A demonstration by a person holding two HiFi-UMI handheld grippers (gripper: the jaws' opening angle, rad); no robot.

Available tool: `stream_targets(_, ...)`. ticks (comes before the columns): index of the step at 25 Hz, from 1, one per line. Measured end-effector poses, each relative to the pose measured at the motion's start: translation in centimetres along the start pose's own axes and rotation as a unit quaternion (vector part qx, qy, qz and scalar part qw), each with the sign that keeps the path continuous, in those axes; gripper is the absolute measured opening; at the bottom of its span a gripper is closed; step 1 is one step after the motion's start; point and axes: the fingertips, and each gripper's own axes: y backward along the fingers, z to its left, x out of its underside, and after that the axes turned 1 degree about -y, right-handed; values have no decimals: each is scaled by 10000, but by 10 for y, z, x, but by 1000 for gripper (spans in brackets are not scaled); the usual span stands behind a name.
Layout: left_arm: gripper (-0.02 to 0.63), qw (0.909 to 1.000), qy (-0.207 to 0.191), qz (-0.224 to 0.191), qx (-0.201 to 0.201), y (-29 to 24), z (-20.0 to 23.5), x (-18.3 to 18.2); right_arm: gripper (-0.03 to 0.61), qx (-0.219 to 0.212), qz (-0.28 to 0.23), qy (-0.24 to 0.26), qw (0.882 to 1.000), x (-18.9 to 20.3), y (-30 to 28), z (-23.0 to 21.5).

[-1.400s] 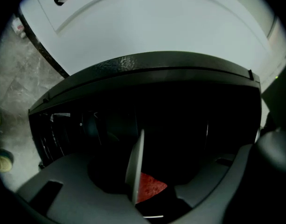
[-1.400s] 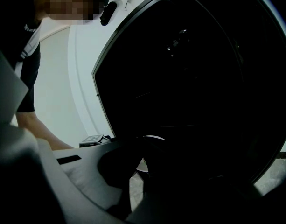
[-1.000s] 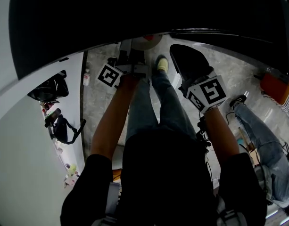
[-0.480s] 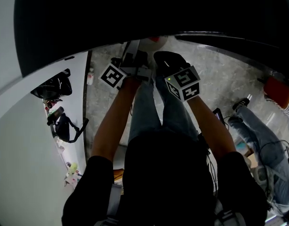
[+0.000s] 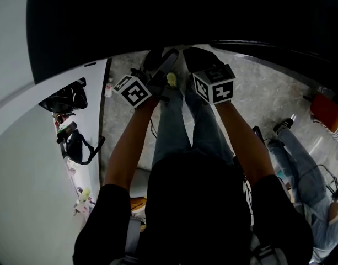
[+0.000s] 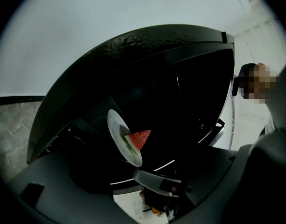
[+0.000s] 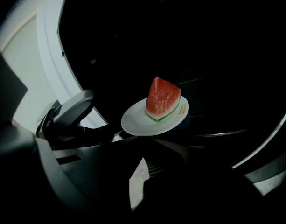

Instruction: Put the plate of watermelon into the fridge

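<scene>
Dark fridge shelf (image 7: 217, 122), thin pale line along its edge. White plate (image 7: 132, 122) lies flat directly on shelf. Red watermelon wedge (image 7: 162, 98) stands on plate, green rind down.

A: Where does the head view look from?

B: From high on the person, steeply down to the floor (image 5: 257, 93). The left tool (image 5: 164, 59) and right tool (image 5: 192, 54) reach towards the dark fridge (image 5: 185, 15) at the top.

A: And the gripper views?

B: Each rides its tool and looks along the jaws into the fridge at close range. The left gripper view is rolled sideways, the right nearly level and nearer.

A: What do they share?

B: The plate (image 6: 115, 133) with the watermelon (image 6: 139, 137), seen from opposite sides.
</scene>
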Motion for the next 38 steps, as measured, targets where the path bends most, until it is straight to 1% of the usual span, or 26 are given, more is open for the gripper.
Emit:
stream_targets(3, 399, 9995, -232, 194, -57, 6, -3, 2, 14, 160, 68, -77, 9998, -8, -7, -8)
stream_targets(6, 399, 9989, -339, 291, -120, 9, -3, 3, 12, 263, 229, -165, 9993, -10, -15, -13)
stream_targets(10, 397, 9973, -522, 436, -261, 14, -4, 8, 12, 167, 280, -170, 9993, -5, -8, -11)
stream_targets(12, 380, 9953, -739, 512, -359, 19, -11, 7, 12, 83, 260, -82, 9996, -5, 4, -8)
stream_targets(14, 354, 9921, -1031, 585, -408, 24, -22, 2, 12, -23, 130, 94, 9999, -12, 22, -4)
stream_targets(15, 336, 9900, -1185, 610, -452, 28, -28, 0, 14, -111, 35, 165, 9998, -18, 33, -2)
stream_targets(16, 304, 9879, -1330, 608, -516, 33, -34, -3, 14, -233, -70, 218, 9995, -23, 44, 0)
stream_targets(20, 154, 9804, -1780, 356, -772, 54, -64, -14, 14, -788, -665, 489, 9935, -49, 96, 13)
stream_targets(22, 73, 9773, -1914, 204, -885, 64, -77, -20, 14, -930, -986, 648, 9886, -64, 120, 18)
stream_targets(23, 24, 9767, -1933, 140, -924, 69, -81, -23, 14, -924, -1091, 761, 9868, -70, 130, 20)
stream_targets(24, 14, 9766, -1931, 106, -936, 75, -85, -24, 14, -862, -1158, 911, 9853, -74, 137, 21)
stream_targets(26, 14, 9768, -1940, 103, -897, 84, -94, -26, 14, -652, -1228, 1245, 9824, -78, 150, 21)
stream_targets(30, 12, 9744, -2095, 155, -797, 85, -120, -26, 14, -249, -1399, 1655, 9759, -81, 187, 4)
stream_targets(33, 12, 9734, -2186, 164, -665, 85, -140, -24, 12, 186, -1442, 2022, 9685, -75, 216, -15)
stream_targets(36, 12, 9730, -2240, 163, -542, 82, -158, -22, 14, 617, -1485, 2173, 9628, -62, 242, -44)
stream_targets(38, 12, 9722, -2285, 182, -472, 78, -167, -23, 14, 1010, -1471, 2340, 9557, -54, 258, -68)
